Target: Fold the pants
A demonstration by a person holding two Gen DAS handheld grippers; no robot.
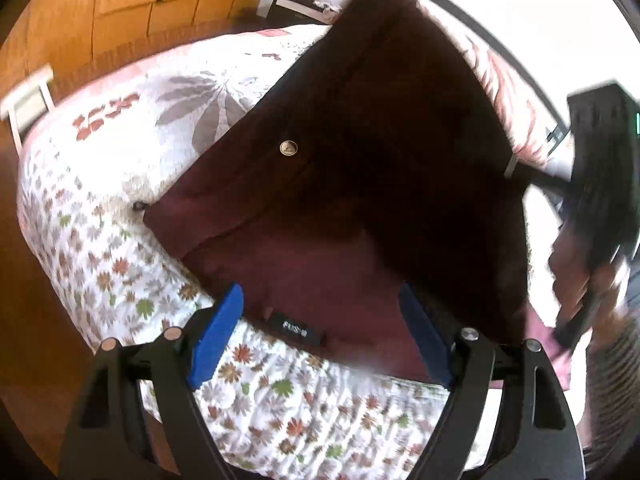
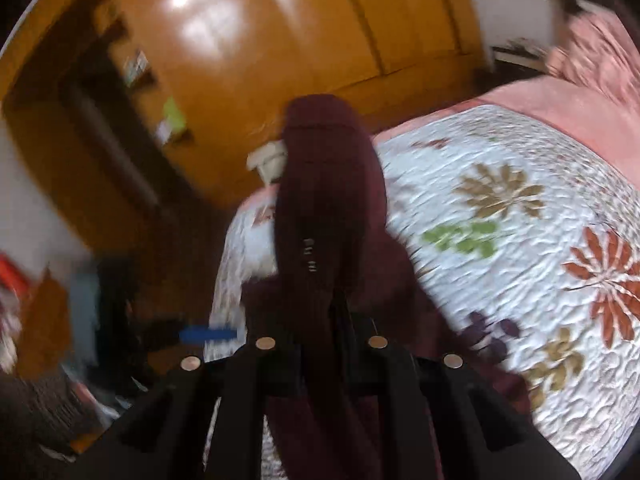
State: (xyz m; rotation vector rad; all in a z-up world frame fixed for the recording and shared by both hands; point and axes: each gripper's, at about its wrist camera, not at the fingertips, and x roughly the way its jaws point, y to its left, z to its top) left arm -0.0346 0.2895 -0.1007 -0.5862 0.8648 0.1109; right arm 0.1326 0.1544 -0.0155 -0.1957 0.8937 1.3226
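Note:
Dark maroon pants [image 1: 340, 160] lie on the floral bedspread [image 1: 100, 240], waistband toward me, showing a brass button [image 1: 288, 148] and a black label [image 1: 298, 330]. My left gripper [image 1: 320, 304] hovers open over the waistband, one blue pad at each side and neither pressing the cloth. The pants' right side is lifted off the bed in a dark sheet. In the right wrist view, my right gripper [image 2: 334, 304] is shut on a bunched fold of the pants [image 2: 328, 200], which hides its fingertips. The right gripper's black body [image 1: 600, 168] and the hand [image 1: 592, 292] holding it show at the far right.
The bedspread [image 2: 520, 220] covers the bed, with pink pillows [image 2: 592, 60] at its head. A wooden wardrobe [image 2: 280, 40] stands beyond the bed, and wooden floor [image 1: 24, 320] lies off its left edge. A white stool [image 1: 28, 100] sits by the far corner.

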